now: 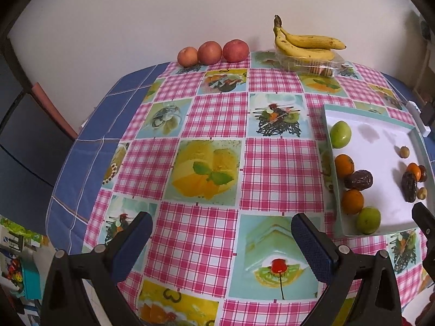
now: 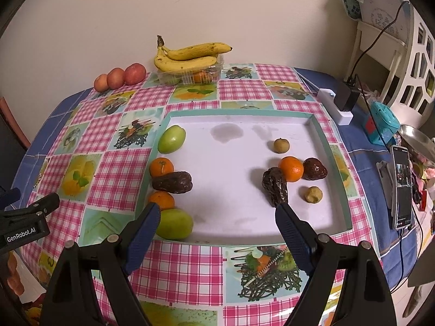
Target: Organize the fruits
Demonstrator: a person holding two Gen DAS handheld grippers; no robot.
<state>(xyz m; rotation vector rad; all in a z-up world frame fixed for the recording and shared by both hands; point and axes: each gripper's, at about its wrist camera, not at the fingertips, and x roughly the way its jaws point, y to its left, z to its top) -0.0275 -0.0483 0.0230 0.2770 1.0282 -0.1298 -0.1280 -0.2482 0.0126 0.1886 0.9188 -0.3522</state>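
Observation:
A white tray [image 2: 244,125] with a teal rim lies on the checked tablecloth. Along its left wall sit a green fruit [image 2: 171,139], an orange [image 2: 161,167], a dark wrinkled date [image 2: 172,182], a second orange [image 2: 162,200] and another green fruit [image 2: 174,223]. On the right side lie an orange [image 2: 291,168], two dark dates [image 2: 275,186] and two small tan fruits [image 2: 281,145]. My right gripper [image 2: 216,221] hovers open over the tray's near edge, holding nothing. My left gripper [image 1: 221,226] hangs open over bare cloth left of the tray [image 1: 372,121].
Three apples [image 1: 209,52] line the wall at the back. Bananas [image 1: 305,44] rest on a clear plastic box [image 1: 312,63] beside them. A white charger block [image 2: 335,106], a phone [image 2: 401,187] and clutter sit right of the tray. The table's blue edge [image 1: 81,146] drops off at left.

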